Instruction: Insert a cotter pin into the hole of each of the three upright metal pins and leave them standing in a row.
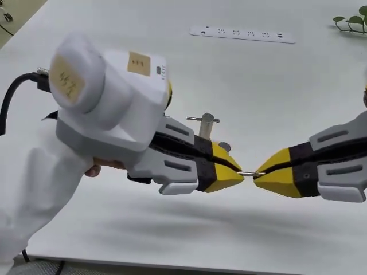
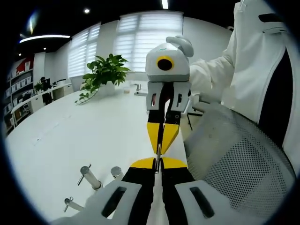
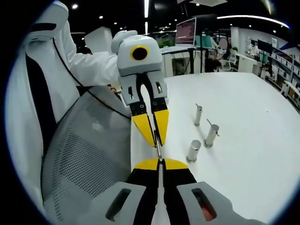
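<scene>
Right at the frame's right edge, the right gripper (image 1: 257,177) is cut off, its body lost past the tips. Of the cotter pin (image 1: 250,173) only a short sliver is seen; both ends are swallowed by closed jaws. The metal pins (image 1: 206,123) are largely covered by the left gripper (image 1: 239,175): one top and one cap are made out, the third is hidden. The plant (image 1: 351,22) is clipped at the corner.

Metal pins (image 3: 193,151): three, upright, on near side of power strip (image 1: 242,34). Cotter pins (image 3: 213,127): three; two through pin tops, one loose cotter pin (image 1: 250,173) nearer than power strip. Grippers: two, left gripper (image 1: 238,172) and right gripper (image 1: 259,175). Power strip: one. Plant (image 1: 351,22): one, right of power strip.
</scene>
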A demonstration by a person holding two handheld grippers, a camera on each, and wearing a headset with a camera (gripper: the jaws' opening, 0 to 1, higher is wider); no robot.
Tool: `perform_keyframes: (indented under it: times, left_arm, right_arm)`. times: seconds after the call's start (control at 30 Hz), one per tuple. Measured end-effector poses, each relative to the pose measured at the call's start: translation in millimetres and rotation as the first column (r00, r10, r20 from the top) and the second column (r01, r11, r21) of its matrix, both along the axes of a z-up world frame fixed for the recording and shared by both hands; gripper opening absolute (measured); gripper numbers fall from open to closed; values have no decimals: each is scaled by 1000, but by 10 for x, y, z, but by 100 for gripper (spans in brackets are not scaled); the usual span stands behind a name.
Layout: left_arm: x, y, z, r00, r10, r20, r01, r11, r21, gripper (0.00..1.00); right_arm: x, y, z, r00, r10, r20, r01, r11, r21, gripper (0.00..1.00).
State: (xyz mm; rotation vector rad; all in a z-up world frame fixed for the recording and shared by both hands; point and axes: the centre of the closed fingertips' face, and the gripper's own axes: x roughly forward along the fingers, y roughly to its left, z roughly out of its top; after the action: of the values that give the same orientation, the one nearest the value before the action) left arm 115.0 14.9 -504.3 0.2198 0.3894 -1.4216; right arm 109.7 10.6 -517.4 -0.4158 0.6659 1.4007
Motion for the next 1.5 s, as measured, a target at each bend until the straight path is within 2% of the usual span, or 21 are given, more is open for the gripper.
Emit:
perform_keyframes:
  times: [0.13, 0.27, 0.37, 0.5, 0.6, 0.73, 0.83, 1.07, 1.2, 1.5]
  left_arm:
    - [116, 31, -22, 999, 42, 12, -42, 999, 7, 21]
    - [259, 82, -81, 995, 101, 13, -102, 995, 23, 29]
    - [370, 113, -128, 990, 139, 20, -140, 989, 39, 34]
    - [477, 133, -191, 985, 170, 33, -172, 983, 64, 32]
    - [529, 127, -267, 985, 173, 31, -175, 981, 87, 32]
    - [565, 105, -358, 985, 169, 24, -171, 979, 113, 25]
    - [604, 90, -414, 985, 168, 27, -171, 977, 130, 27]
    - [615, 56, -481, 989, 144, 11, -145, 979, 144, 20]
    - [609, 57, -499, 990, 139, 6, -138, 979, 151, 10]
    - [614, 68, -502, 992, 125, 0, -123, 981, 149, 10]
  right_arm:
    - [91, -27, -15, 999, -27, 21, 27, 1000, -2, 0]
    - [206, -84, -62, 997, -53, 59, 55, 998, -30, 0]
    - [322, -161, -148, 994, -79, 79, 85, 994, -71, 0]
    - [445, -215, -269, 990, -107, 91, 117, 987, -108, 0]
    - [492, -265, -332, 988, -114, 101, 127, 983, -134, 0]
    - [518, -287, -389, 988, -122, 95, 135, 981, -142, 0]
    - [548, -292, -421, 988, -124, 91, 136, 980, -147, 0]
    - [579, -276, -436, 991, -107, 84, 118, 981, -153, 0]
    - [585, -247, -458, 992, -92, 83, 104, 981, -162, 0]
    - [569, -202, -465, 994, -74, 78, 86, 984, -157, 0]
